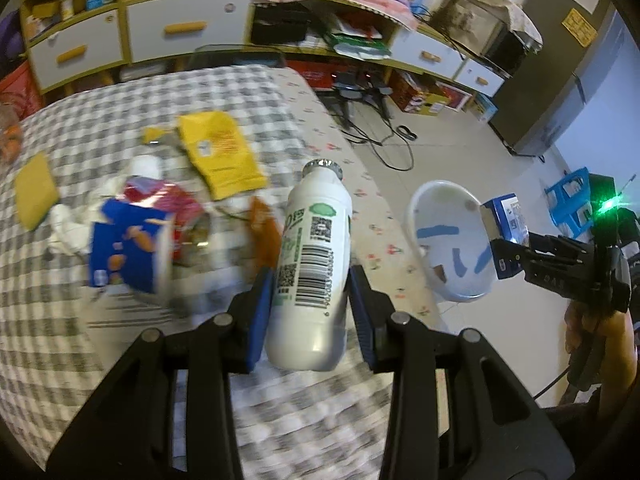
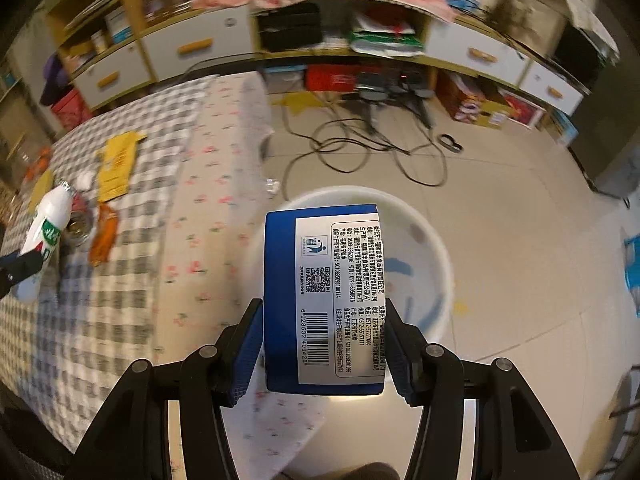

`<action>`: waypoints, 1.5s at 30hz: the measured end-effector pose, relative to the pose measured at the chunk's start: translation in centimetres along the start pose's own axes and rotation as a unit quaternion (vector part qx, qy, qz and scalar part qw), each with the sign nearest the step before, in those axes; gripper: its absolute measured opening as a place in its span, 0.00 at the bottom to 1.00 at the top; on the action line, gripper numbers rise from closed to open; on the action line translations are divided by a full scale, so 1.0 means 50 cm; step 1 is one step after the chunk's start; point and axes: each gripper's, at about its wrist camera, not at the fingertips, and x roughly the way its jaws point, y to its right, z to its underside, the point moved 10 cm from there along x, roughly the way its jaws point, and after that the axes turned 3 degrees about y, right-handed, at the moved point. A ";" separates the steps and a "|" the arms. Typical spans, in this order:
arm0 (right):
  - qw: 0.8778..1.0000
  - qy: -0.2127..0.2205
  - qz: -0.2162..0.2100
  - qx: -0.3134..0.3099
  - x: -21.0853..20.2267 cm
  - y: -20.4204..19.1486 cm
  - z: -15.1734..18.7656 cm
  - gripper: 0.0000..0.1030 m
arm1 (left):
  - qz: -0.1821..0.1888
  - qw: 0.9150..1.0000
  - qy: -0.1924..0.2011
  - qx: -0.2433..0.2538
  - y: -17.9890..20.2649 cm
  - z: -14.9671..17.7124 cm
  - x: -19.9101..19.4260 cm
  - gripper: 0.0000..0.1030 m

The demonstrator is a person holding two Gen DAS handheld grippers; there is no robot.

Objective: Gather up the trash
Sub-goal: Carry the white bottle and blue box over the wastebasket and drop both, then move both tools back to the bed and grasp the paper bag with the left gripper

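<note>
A white plastic bin (image 2: 436, 264) stands on the tiled floor (image 2: 520, 208) just beside the edge of the bench (image 2: 120, 280), which is covered with a grey-and-white checked cloth. Inside the bin, a few blue scraps (image 1: 438, 231) and a small brown piece lie against its wall and bottom; the rest of its inside shows bare white.

The right tongs (image 2: 323, 344) grip a blue box (image 2: 320, 300) across its narrow sides, its white label with barcode and QR code facing the camera. In the right wrist view the box hangs directly above the bin's opening, apart from its rim. In the left wrist view the same box sits at the bin's right rim, held out by the right tongs with a hand (image 1: 600, 332) behind them.

The left tongs (image 1: 310, 300) are closed on a white bottle (image 1: 312, 264) with a silver cap, their blue pads pressed on either side of its lower body, barcode label facing up. The bottle is over the bench's right edge, with the bin near it to the right.

On the bench behind the bottle lies more rubbish: a yellow packet (image 1: 218, 152), a blue snack carton (image 1: 128, 248), a red wrapper (image 1: 180, 208), an orange wrapper (image 1: 264, 228), crumpled white tissue (image 1: 66, 224) and a yellow sponge (image 1: 36, 192).
</note>
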 end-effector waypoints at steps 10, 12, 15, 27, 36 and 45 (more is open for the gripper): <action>0.998 0.018 0.005 0.053 -0.019 0.098 0.016 0.72 | 0.044 0.999 -0.008 0.028 0.145 -0.007 0.076 0.39; 0.999 0.019 0.008 0.050 -0.026 0.114 0.027 0.72 | 0.050 0.998 -0.013 0.035 0.172 -0.007 0.096 0.39; 0.999 0.015 0.010 0.049 -0.032 0.135 0.045 0.72 | 0.057 0.997 -0.018 0.046 0.208 -0.007 0.123 0.39; 0.996 0.006 0.023 0.085 -0.046 0.239 0.097 0.72 | 0.086 0.993 -0.016 0.077 0.289 0.001 0.177 0.39; 0.996 0.011 0.023 0.083 -0.058 0.238 0.097 0.72 | 0.082 0.991 0.012 0.105 0.311 -0.007 0.195 0.49; 0.997 0.013 0.027 0.076 -0.055 0.228 0.087 0.72 | 0.040 0.994 0.005 0.099 0.277 -0.009 0.178 0.85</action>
